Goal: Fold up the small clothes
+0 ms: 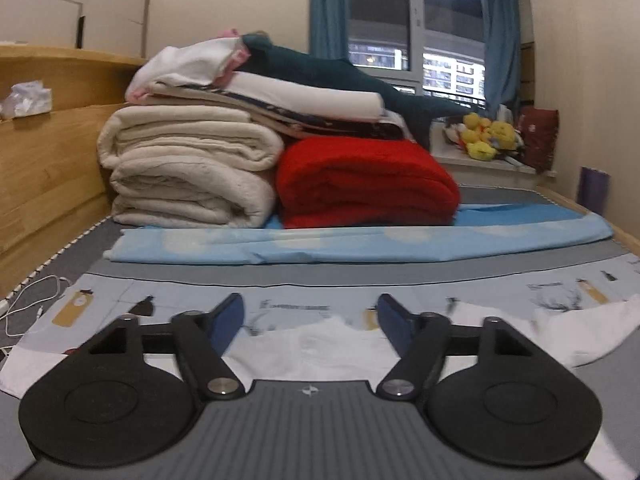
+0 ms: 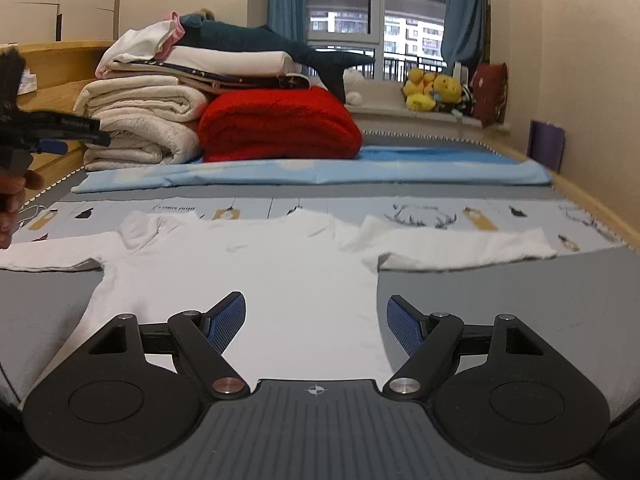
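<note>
Both the left gripper [image 1: 310, 320] and right gripper [image 2: 316, 318] gape above the unlabelled white shirt [image 2: 280, 264].

— What blocks the far side of the bed [image 2: 520, 320]?
— The upper middle of the frame is taken by stacked cream blankets [image 2: 140, 120] and a red blanket [image 2: 280, 128], fronted by a folded blue sheet [image 2: 320, 174].
— And nearer?
— Bare grey bed surface is seen at lower right and lower left, beside the white shirt [image 2: 280, 272]. The left edge is closed by a wooden headboard [image 1: 44, 168].
</note>
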A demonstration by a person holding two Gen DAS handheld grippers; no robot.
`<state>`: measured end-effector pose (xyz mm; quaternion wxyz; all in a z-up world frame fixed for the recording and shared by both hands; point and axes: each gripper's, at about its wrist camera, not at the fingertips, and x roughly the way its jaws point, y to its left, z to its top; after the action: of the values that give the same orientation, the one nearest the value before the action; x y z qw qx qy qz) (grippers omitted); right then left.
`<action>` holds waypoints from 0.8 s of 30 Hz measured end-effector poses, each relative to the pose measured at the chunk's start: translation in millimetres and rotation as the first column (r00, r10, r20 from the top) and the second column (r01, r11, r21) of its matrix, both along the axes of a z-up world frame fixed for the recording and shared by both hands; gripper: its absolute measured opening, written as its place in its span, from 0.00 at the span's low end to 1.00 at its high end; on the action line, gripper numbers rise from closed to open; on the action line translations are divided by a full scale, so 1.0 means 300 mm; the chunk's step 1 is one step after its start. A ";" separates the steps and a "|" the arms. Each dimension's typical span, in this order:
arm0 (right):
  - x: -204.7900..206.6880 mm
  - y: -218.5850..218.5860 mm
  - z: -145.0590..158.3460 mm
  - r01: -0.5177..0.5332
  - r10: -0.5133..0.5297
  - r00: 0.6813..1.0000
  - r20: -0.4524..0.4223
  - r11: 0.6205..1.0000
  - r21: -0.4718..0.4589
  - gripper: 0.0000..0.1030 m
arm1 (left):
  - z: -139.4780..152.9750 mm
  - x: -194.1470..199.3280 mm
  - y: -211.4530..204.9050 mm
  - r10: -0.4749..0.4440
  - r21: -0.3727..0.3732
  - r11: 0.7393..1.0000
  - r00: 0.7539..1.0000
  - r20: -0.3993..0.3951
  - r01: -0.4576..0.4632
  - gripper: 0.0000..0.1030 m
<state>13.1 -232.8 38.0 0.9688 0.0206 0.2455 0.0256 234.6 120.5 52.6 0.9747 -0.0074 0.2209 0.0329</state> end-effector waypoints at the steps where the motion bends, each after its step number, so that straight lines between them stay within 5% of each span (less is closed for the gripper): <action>1: 0.007 -0.001 0.004 -0.001 0.001 1.000 0.001 1.000 -0.003 0.76 | -0.043 0.004 0.036 0.016 0.001 1.000 1.000 -0.009 -0.016 0.60; 3: 0.035 0.004 0.018 -0.015 0.015 1.000 -0.006 0.999 -0.029 0.76 | -0.082 0.038 0.101 0.052 -0.006 0.999 0.992 -0.111 -0.053 0.42; 4: 0.054 0.010 0.031 -0.028 0.028 1.000 -0.007 0.999 -0.040 0.76 | -0.094 0.062 0.137 0.065 -0.035 0.997 0.987 -0.144 -0.070 0.40; 8: 0.199 0.047 0.115 -0.064 0.065 0.998 0.025 0.997 -0.052 0.76 | -0.065 0.078 0.243 0.098 -0.051 0.993 0.991 -0.088 -0.102 0.40; 12: 0.399 0.114 0.195 -0.084 0.083 0.995 0.059 0.996 0.005 0.76 | -0.100 0.104 0.343 0.132 -0.133 0.980 0.982 -0.136 -0.150 0.40; 16: 0.568 0.223 0.232 -0.138 0.134 0.987 0.094 0.990 0.037 0.72 | -0.124 0.117 0.386 0.179 -0.130 0.971 0.971 -0.157 -0.200 0.36; 24: 0.788 0.395 0.219 -0.307 0.300 0.948 0.105 0.950 0.054 0.36 | -0.184 0.156 0.475 0.256 -0.123 0.951 0.947 -0.193 -0.283 0.33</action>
<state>249.4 -114.4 103.9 0.9627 0.0152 0.1979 0.1839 281.3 263.0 -2.6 0.9346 -0.1075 0.3041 0.1500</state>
